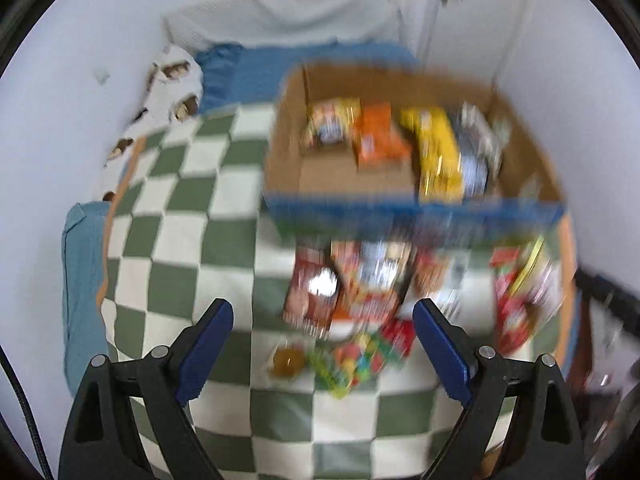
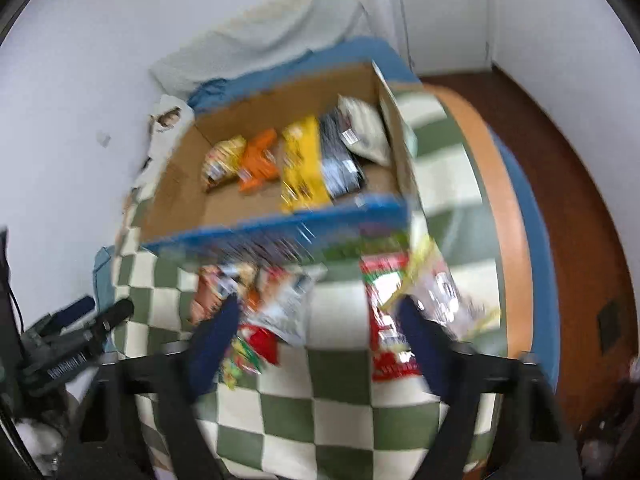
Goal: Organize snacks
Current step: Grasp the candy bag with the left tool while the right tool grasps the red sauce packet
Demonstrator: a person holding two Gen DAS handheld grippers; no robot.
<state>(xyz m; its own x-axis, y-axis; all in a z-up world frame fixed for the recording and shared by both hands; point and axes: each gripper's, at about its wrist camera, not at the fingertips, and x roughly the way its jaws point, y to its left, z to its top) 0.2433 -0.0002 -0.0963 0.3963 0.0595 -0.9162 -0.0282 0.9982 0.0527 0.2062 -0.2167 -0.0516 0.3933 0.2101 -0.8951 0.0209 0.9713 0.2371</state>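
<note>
An open cardboard box [image 1: 400,205] [image 2: 280,229] with a blue front wall stands on the bed. It holds an orange pack [image 1: 378,136] [image 2: 260,160], a yellow pack [image 1: 438,152] [image 2: 302,164], a dark pack and a white bag [image 2: 366,128]. Loose snacks lie in front of the box: a brown-red pack [image 1: 312,292], a colourful candy bag [image 1: 352,360], a red pack [image 1: 516,308] [image 2: 388,320] and a clear bag [image 2: 440,292]. My left gripper [image 1: 324,308] hovers open above the pile. My right gripper [image 2: 318,304] also stands open over the snacks, with nothing pressed between its pads. Both views are blurred.
A green-and-white checkered blanket [image 1: 192,208] [image 2: 328,408] covers the bed over a blue sheet [image 1: 256,68]. A white pillow [image 1: 288,12] and a patterned pillow [image 1: 176,80] lie by the wall. Wooden floor [image 2: 568,200] runs past the bed's right edge.
</note>
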